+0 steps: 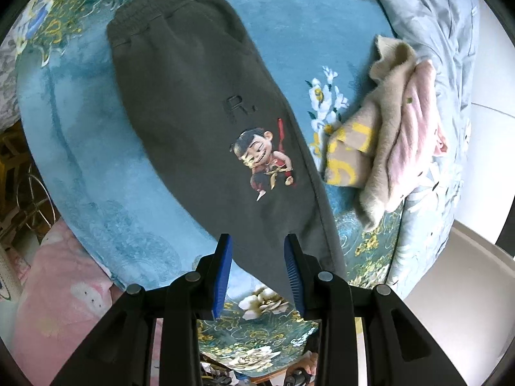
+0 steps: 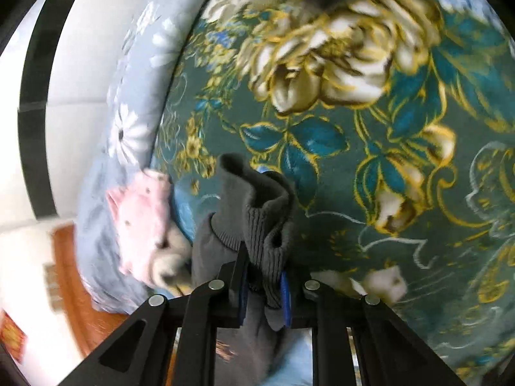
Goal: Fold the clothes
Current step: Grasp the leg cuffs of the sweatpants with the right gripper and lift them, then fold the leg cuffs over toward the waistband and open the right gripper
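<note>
1. Dark grey trousers point(image 1: 206, 106) lie flat on the teal floral blanket point(image 1: 80, 167), running from upper left to lower centre (cartoon print mid-frame).
2. Left gripper point(image 1: 257, 244) hovers over the leg end, jaws parted, grasping nothing.
3. Right gripper point(image 2: 264, 273) is clenched on the ribbed cuff point(image 2: 260, 212).
4. Beige-pink garment point(image 1: 396, 141) sits at right.
</note>
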Tool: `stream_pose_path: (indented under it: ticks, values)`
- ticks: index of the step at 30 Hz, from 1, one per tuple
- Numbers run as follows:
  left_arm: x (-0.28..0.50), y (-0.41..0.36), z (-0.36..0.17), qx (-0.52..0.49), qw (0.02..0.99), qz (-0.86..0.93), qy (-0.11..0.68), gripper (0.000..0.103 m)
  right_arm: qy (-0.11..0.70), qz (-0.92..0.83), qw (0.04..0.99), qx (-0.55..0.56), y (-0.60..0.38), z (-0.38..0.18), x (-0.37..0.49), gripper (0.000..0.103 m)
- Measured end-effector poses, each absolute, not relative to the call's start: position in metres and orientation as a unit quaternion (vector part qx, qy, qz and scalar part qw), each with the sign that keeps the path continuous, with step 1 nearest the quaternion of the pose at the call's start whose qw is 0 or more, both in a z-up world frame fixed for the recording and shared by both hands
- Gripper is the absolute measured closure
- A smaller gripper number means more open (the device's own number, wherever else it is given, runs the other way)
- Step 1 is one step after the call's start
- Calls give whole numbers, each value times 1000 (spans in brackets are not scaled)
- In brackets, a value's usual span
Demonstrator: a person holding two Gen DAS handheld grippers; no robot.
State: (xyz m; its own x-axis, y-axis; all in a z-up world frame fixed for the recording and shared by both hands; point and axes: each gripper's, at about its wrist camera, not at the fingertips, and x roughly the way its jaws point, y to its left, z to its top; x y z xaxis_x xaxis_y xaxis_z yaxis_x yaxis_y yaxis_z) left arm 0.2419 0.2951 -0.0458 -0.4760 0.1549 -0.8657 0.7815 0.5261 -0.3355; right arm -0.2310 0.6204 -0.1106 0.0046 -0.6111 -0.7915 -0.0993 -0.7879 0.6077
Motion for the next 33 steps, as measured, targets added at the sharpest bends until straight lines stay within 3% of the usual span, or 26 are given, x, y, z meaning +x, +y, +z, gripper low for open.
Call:
stream_pose_path:
  ticks: [4, 10, 16, 19, 29, 33]
  values:
    - [256, 305, -50, 289, 407, -371, 783, 69, -154, -703, 260, 643, 579, -58, -209, 86]
    - [290, 306, -52, 269, 401, -376, 791, 69, 102, -740, 415, 520, 459, 19, -105, 85]
    - [335, 295, -56, 253, 403, -374, 796, 68, 277, -692, 476, 467, 378, -2, 26, 83]
    - [360, 286, -59, 257, 406, -377, 792, 63, 321, -664, 477, 479, 353, -33, 67, 83]
    - [422, 273, -87, 265, 404, -362, 797, 62, 408, -643, 437, 478, 314, -87, 145, 79]
    - [431, 267, -98, 267, 396, -364, 800, 60, 405, -629, 454, 484, 306, -94, 157, 65]
